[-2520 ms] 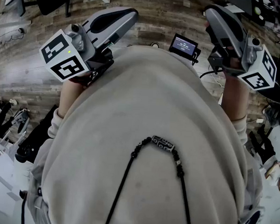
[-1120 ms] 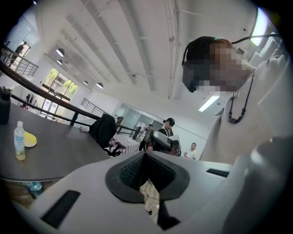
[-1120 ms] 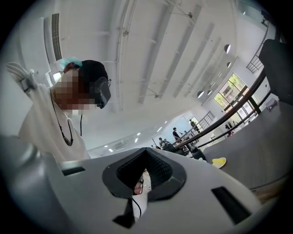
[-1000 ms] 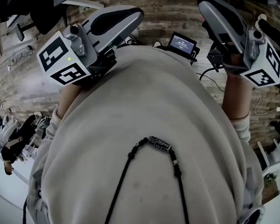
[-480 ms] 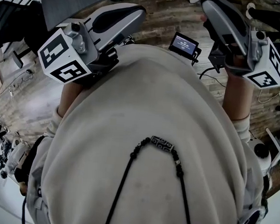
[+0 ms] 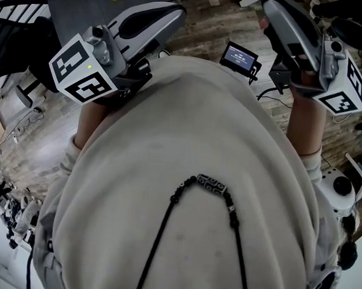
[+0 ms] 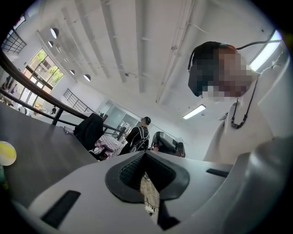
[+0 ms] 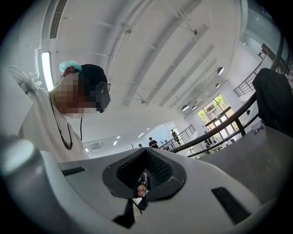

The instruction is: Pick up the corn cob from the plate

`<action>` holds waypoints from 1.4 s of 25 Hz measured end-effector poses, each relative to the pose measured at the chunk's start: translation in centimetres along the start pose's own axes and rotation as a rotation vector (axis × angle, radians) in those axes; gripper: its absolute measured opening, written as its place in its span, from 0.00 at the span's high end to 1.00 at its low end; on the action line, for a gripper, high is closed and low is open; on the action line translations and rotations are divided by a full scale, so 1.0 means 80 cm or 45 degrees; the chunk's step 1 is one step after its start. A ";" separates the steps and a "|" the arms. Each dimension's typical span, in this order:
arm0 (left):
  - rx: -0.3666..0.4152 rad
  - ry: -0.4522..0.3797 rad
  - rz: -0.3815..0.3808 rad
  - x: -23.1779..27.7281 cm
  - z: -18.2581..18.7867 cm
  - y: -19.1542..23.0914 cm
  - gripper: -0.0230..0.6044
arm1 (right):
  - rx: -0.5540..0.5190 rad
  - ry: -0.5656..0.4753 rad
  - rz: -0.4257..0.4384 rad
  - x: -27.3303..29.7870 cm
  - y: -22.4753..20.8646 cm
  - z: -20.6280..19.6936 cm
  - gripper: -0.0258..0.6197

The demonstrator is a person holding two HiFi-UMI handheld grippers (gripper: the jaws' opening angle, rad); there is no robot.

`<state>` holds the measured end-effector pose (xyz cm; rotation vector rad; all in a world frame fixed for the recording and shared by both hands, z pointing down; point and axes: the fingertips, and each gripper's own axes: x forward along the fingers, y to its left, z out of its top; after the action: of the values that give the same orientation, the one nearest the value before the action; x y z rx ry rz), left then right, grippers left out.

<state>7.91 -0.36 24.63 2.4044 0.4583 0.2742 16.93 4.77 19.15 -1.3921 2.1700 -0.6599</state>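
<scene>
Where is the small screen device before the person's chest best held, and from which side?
Likely across its two short ends, off the lit face: the small screen device is a flat rectangle tilted towards the head view. Its near long edge lies by the sweater, so come from the far, open side.

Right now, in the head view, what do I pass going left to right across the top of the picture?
left gripper → small screen → right gripper. The sweater spans the middle, so it is left out.
</scene>
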 end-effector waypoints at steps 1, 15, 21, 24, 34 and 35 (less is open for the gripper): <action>0.001 -0.009 0.004 -0.002 0.002 0.003 0.96 | -0.011 0.005 -0.001 0.003 0.001 0.002 0.94; 0.010 -0.080 0.104 -0.061 0.041 -0.004 0.96 | -0.016 0.056 0.069 0.053 0.030 0.027 0.94; 0.006 -0.044 0.123 -0.084 0.024 -0.026 0.96 | 0.006 0.090 0.086 0.062 0.046 0.023 0.94; 0.023 -0.014 0.085 -0.083 0.013 -0.035 0.96 | -0.013 0.100 0.083 0.064 0.048 0.025 0.94; 0.075 -0.046 0.128 -0.100 -0.004 -0.056 0.96 | -0.044 0.202 0.122 0.073 0.063 0.015 0.93; 0.076 -0.045 0.136 -0.103 -0.005 -0.060 0.96 | -0.048 0.203 0.135 0.076 0.067 0.016 0.93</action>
<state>-0.97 0.04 21.20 2.4920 0.3272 0.2678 11.78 0.93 13.99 -1.2705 2.3738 -0.7154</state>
